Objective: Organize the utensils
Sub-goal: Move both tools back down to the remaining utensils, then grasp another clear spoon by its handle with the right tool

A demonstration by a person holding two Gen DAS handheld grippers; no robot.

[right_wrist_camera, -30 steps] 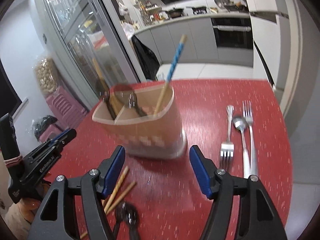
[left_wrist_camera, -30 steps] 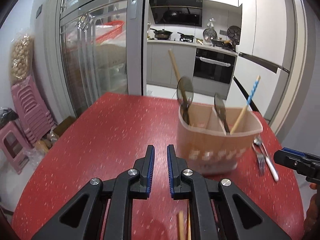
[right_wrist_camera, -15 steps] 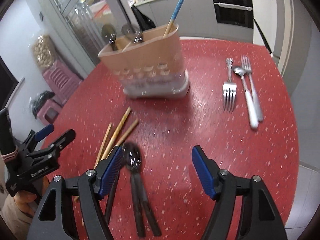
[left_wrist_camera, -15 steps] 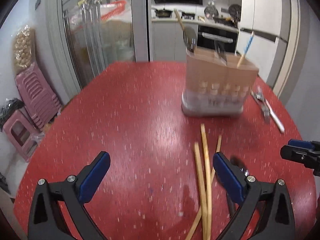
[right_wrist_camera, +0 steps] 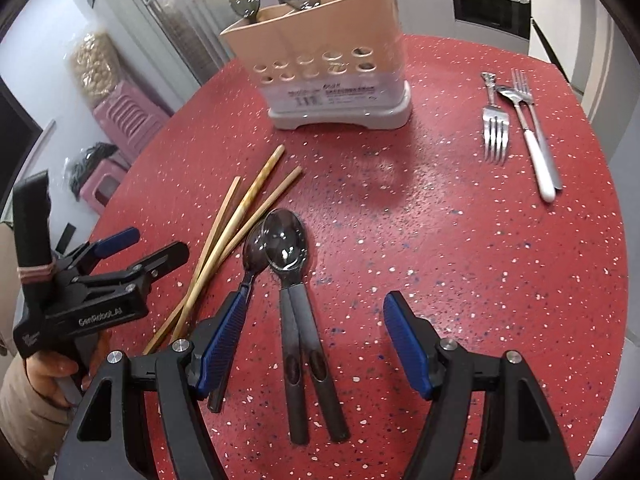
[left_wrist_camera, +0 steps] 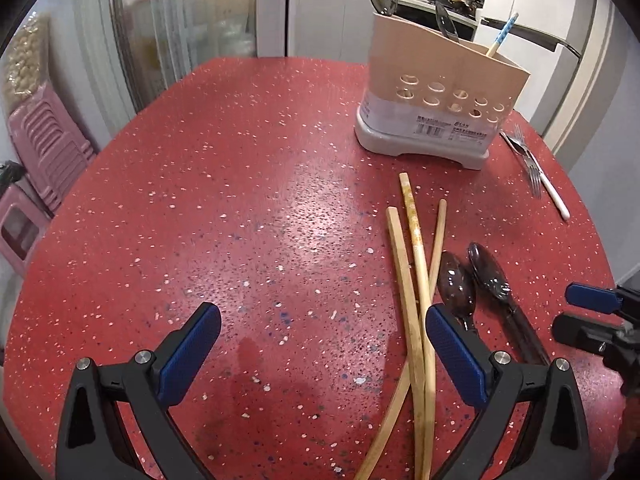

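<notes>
The left gripper [right_wrist_camera: 138, 250], marked "GenRobot.AI", and the right gripper [right_wrist_camera: 314, 344] both stand released, grasping nothing. Three wooden chopsticks [left_wrist_camera: 416, 272] and dark glossy spoons [right_wrist_camera: 286, 246] lie on the speckled red table [left_wrist_camera: 248, 208], near the perforated beige plastic utensil holder [right_wrist_camera: 320, 52].

Your beige caddy [right_wrist_camera: 320, 40] stands upright at the table's far side; three chopsticks [right_wrist_camera: 240, 216] (crossed loosely) and dark spoons [right_wrist_camera: 286, 244] lie nearer you, forks [right_wrist_camera: 496, 128] flat to the right

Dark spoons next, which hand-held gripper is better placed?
Right hand-held gripper: open, with the dark spoons' handles between its fingers. Left hand-held gripper, also open, sits nearer the wooden chopsticks.
</notes>
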